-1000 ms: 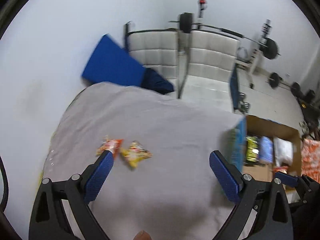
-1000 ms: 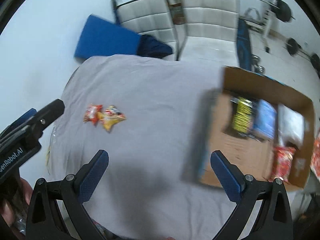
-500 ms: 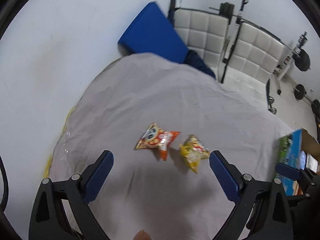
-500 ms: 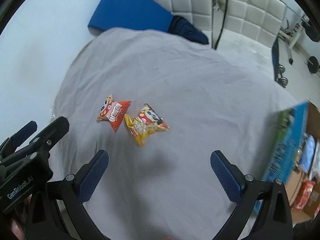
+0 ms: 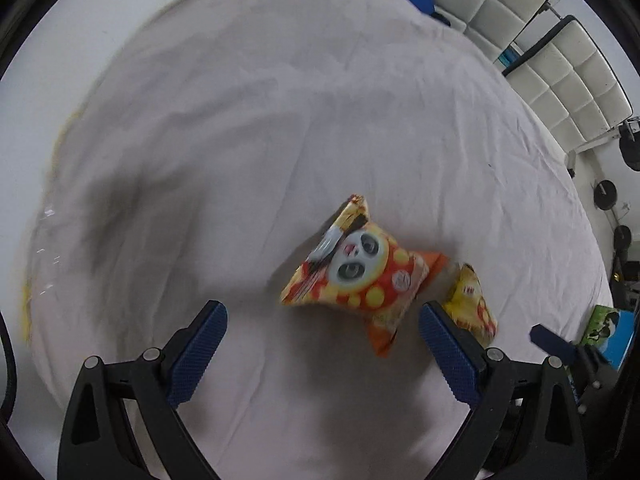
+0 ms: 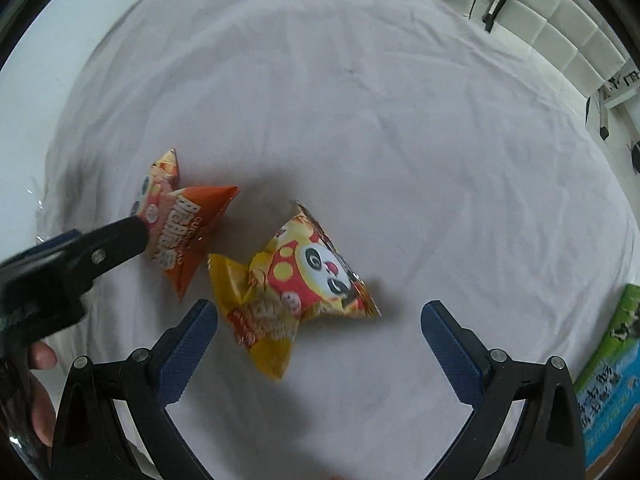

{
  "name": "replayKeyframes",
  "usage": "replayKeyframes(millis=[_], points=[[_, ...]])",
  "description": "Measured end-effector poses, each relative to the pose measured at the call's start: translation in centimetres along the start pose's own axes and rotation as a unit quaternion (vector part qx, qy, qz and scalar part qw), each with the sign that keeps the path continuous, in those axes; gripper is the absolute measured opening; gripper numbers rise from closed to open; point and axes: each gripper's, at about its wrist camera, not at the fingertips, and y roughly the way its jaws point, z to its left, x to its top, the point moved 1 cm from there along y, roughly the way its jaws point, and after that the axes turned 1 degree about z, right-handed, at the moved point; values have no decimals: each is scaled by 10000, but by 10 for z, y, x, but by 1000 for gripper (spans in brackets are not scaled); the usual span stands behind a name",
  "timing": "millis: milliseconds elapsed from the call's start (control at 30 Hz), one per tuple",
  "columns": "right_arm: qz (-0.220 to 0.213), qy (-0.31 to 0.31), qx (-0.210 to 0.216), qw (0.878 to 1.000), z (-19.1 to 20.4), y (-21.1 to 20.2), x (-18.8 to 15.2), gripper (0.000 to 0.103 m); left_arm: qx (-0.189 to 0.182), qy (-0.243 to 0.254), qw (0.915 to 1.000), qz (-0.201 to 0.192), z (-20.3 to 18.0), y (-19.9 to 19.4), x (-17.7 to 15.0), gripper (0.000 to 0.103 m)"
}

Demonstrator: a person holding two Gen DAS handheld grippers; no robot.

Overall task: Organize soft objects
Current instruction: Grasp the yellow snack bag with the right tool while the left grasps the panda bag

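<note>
Both grippers have dropped closer to the grey sheet (image 5: 280, 128), white padded chairs (image 5: 560, 64) behind. Orange panda snack bag (image 5: 356, 276) lies between the spread, empty left gripper (image 5: 322, 346); yellow snack bag (image 6: 296, 292) between the equally wide right gripper (image 6: 320, 340).

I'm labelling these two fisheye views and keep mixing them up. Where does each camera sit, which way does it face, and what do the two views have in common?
Left wrist: on the left gripper, looking down along its open jaws at the orange snack packet on the white sheet; the right gripper's tip shows at the right edge.
Right wrist: on the right gripper, jaws open, over the yellow snack packet; the left gripper and fingers show at left.
Shared: both packets, sheet, green-blue box.
</note>
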Motion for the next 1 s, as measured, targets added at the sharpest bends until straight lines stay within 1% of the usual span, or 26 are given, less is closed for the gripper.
replayKeyframes(millis=[33, 200, 333, 467, 500, 533, 600, 633, 667, 700, 733, 833, 933, 1000], points=[[38, -23, 3, 10000, 1, 4, 2, 103, 61, 26, 9999, 91, -2, 7, 3, 98], [189, -66, -18, 9998, 5, 22, 13, 103, 3, 257, 9990, 378, -17, 30, 13, 98], [295, -38, -54, 9995, 3, 34, 20, 103, 125, 520, 9969, 571, -31, 45, 21, 98], [369, -32, -91, 9993, 0, 42, 23, 102, 106, 601, 9962, 615, -37, 54, 20, 98], [383, -29, -83, 9992, 0, 44, 23, 100, 104, 604, 9964, 582, -37, 54, 20, 96], [400, -38, -81, 9992, -1, 45, 24, 96, 90, 619, 9966, 544, -38, 55, 20, 90], [433, -11, -63, 9990, -2, 49, 26, 91, 56, 646, 9966, 503, -36, 55, 17, 83], [412, -27, -119, 9991, -3, 49, 26, 89, 57, 685, 9965, 467, -37, 55, 16, 75], [419, -56, -160, 9990, -1, 50, 26, 88, 86, 714, 9965, 433, -38, 54, 15, 64], [429, -81, -196, 9989, 4, 52, 26, 86, 142, 758, 9963, 387, -40, 53, 14, 61], [421, -115, -270, 9987, 4, 53, 26, 81, 214, 807, 9960, 330, -42, 52, 14, 55], [414, -173, -415, 9981, 6, 52, 25, 72, 282, 866, 9956, 212, -50, 48, 9, 53], [437, -193, -520, 9975, 7, 48, 22, 67, 320, 837, 9959, 129, -54, 44, 9, 52], [446, -215, -570, 9971, 6, 44, 15, 65, 346, 819, 9960, 85, -51, 44, 2, 50]])
